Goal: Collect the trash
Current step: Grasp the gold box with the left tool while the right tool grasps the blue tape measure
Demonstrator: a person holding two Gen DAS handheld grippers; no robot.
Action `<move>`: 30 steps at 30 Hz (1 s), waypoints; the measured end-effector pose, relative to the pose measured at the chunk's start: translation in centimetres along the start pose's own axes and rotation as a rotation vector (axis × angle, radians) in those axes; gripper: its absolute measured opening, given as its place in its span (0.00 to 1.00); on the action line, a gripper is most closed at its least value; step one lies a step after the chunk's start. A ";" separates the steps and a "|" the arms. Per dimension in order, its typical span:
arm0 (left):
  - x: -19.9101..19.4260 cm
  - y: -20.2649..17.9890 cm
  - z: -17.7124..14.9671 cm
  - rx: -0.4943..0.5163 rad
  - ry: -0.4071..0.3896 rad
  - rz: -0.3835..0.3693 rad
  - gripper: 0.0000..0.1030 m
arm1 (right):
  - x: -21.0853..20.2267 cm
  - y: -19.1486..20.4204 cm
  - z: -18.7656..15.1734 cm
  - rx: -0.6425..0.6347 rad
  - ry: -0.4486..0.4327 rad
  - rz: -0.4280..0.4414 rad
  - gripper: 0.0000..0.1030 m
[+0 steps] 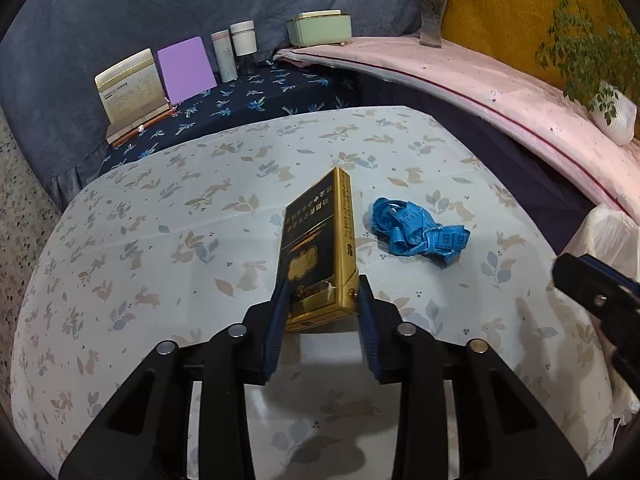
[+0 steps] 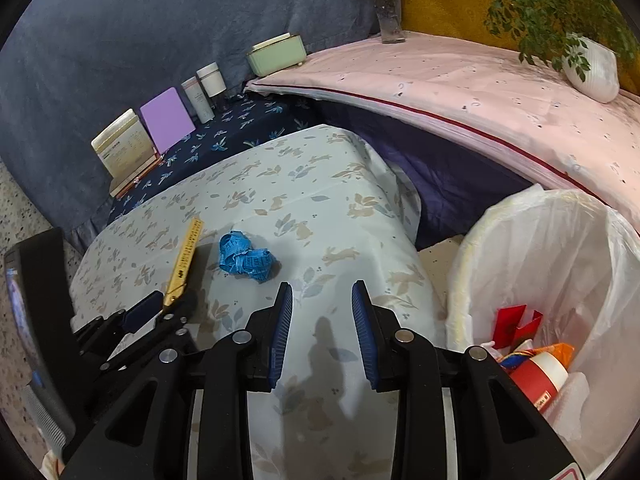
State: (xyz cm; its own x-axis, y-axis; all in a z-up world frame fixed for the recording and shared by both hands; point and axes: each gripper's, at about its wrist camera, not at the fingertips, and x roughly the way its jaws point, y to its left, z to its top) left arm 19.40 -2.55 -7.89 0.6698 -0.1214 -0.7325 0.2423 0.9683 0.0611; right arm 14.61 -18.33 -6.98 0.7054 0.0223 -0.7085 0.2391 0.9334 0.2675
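My left gripper [image 1: 323,286] is shut on the near end of a black and gold cigarette box [image 1: 318,248], held tilted just above the rabbit-print table [image 1: 160,264]. The box also shows edge-on in the right wrist view [image 2: 185,256], with the left gripper [image 2: 160,308] at its near end. A crumpled blue tape measure [image 1: 418,232] lies on the table to the right of the box; it also shows in the right wrist view [image 2: 244,258]. My right gripper [image 2: 322,296] is open and empty above the table's near right part. A white-lined trash bin [image 2: 560,264] stands at the right, holding several wrappers and a red can.
A dark floral shelf [image 1: 248,100] behind the table carries a book, a purple card and bottles. A pink-covered ledge [image 2: 460,92] holds a green box, a vase and a potted plant. Speckled floor lies at the left.
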 end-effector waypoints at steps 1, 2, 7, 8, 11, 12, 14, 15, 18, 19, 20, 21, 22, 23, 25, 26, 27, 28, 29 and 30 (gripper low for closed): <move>-0.2 0.4 0.0 -0.016 0.002 -0.009 0.29 | 0.3 0.4 0.2 -0.005 0.001 0.008 0.30; -0.2 0.8 0.0 -0.031 0.006 -0.016 0.29 | 0.5 0.7 0.3 -0.009 0.003 0.016 0.30; -0.5 3.5 -0.1 -0.127 0.038 -0.046 0.13 | 1.9 3.1 1.0 -0.054 0.012 0.041 0.30; -0.4 4.1 -0.2 -0.153 0.047 -0.061 0.13 | 2.2 3.5 1.2 -0.063 0.015 0.045 0.30; -0.3 5.8 -0.3 -0.223 0.066 -0.095 0.13 | 3.2 4.8 1.8 -0.089 0.020 0.052 0.30; -0.2 6.2 -0.3 -0.237 0.071 -0.102 0.13 | 3.5 5.1 1.9 -0.097 0.021 0.052 0.30; -0.1 6.8 -0.3 -0.257 0.076 -0.113 0.13 | 4.2 5.8 2.3 -0.113 0.025 0.053 0.30; 0.0 7.0 -0.3 -0.265 0.078 -0.117 0.13 | 4.6 6.1 2.5 -0.119 0.028 0.054 0.30; 0.3 7.5 -0.2 -0.281 0.083 -0.127 0.13 | 5.6 6.5 3.0 -0.130 0.042 0.057 0.30; 0.4 7.7 -0.1 -0.287 0.086 -0.130 0.13 | 6.2 6.7 3.1 -0.132 0.052 0.062 0.30; 0.6 7.8 0.0 -0.291 0.090 -0.133 0.14 | 6.6 6.7 3.2 -0.134 0.059 0.063 0.30; 0.8 8.0 0.0 -0.298 0.096 -0.133 0.14 | 7.0 6.8 3.2 -0.137 0.066 0.061 0.30; 1.0 8.1 -0.1 -0.305 0.102 -0.136 0.15 | 7.4 6.9 3.2 -0.141 0.074 0.058 0.30; 1.2 8.2 0.0 -0.312 0.107 -0.140 0.15 | 7.8 7.0 3.1 -0.145 0.080 0.054 0.30; 1.6 8.2 -0.1 -0.318 0.116 -0.145 0.15 | 8.3 7.0 3.0 -0.146 0.085 0.045 0.30; 1.8 8.2 -0.1 -0.317 0.118 -0.147 0.15 | 8.3 6.9 2.9 -0.144 0.083 0.044 0.30; 2.0 8.1 -0.2 -0.316 0.121 -0.146 0.14 | 8.4 6.8 2.8 -0.142 0.081 0.045 0.30; 2.1 8.0 -0.2 -0.316 0.125 -0.149 0.14 | 8.4 6.7 2.8 -0.137 0.082 0.045 0.30; 2.2 8.0 -0.2 -0.316 0.128 -0.154 0.13 | 8.5 6.6 2.8 -0.133 0.084 0.046 0.30; 2.1 8.0 -0.2 -0.316 0.128 -0.156 0.13 | 8.5 6.5 2.8 -0.132 0.086 0.047 0.30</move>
State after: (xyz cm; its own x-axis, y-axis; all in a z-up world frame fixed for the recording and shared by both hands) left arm 22.61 4.96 -9.12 0.5436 -0.2639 -0.7968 0.0924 0.9623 -0.2557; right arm 24.02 -13.06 -9.40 0.6528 0.0926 -0.7518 0.1134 0.9693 0.2179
